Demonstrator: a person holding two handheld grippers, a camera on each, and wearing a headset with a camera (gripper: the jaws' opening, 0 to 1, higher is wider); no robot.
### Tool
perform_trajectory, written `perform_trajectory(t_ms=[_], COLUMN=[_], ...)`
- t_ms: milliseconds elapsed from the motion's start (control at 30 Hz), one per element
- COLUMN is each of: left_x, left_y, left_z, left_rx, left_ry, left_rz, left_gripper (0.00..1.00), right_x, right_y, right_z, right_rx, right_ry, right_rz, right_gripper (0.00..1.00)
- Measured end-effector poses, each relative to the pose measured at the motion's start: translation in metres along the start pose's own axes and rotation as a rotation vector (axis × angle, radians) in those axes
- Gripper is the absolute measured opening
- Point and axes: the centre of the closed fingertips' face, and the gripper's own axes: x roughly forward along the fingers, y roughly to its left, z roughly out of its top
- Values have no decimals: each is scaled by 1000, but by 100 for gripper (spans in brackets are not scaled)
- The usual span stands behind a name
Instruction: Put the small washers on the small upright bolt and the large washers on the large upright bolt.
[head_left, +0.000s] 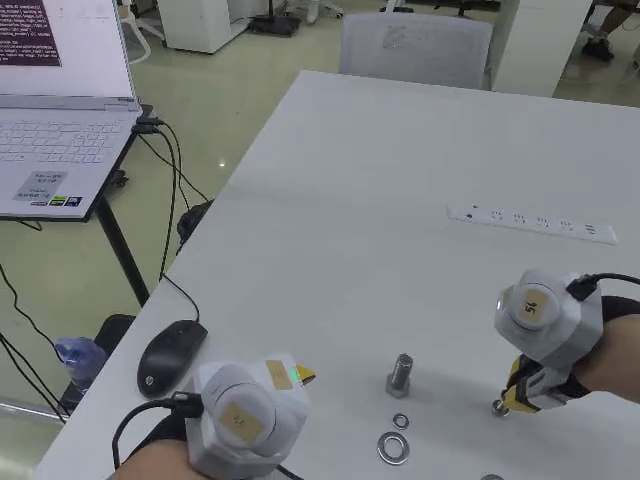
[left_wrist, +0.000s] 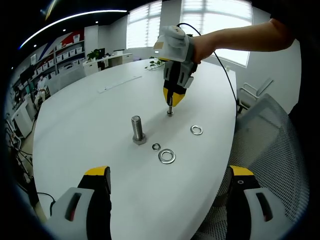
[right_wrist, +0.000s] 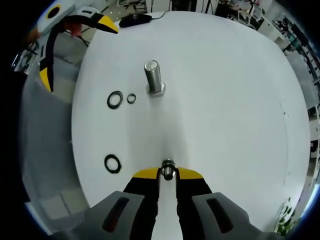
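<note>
Status: right gripper has its tongs pressed together on the top of the small bolt, which stands upright on the white table, right of the large bolt in the head view. I can't tell whether a washer is already on the small bolt. Left gripper hangs at the near table edge with its tongs spread wide, pinching nothing and pointed toward the bolts. The large bolt is upright on its head with a bare shank, and sits apart from the small bolt. Just beside the large bolt's base lies a small washer, and next to that a large washer; both lie flat on the table, close to each other without overlapping. A third washer lies flat by itself nearer the small bolt, and looks closer to the large size. A black mouse sits at the left table edge near the left gripper. A white power strip lies further back on the table. An open laptop is on a separate stand to the left.
</note>
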Motion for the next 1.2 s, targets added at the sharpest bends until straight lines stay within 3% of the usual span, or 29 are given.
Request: perform_trajectory(t_ms=[867,1200], left_x=[0,1], left_y=[1,1], left_z=[-9,-8], left_rx=[-14,-14], left_ry=[21,16], left_rz=[-5,-11], left_gripper=[94,93], right_x=[24,25], right_y=[2,2], right_z=[-4,-5], right_rx=[-16,-30], right_ry=[17,20], right_rz=[20,15], right_gripper=[13,13])
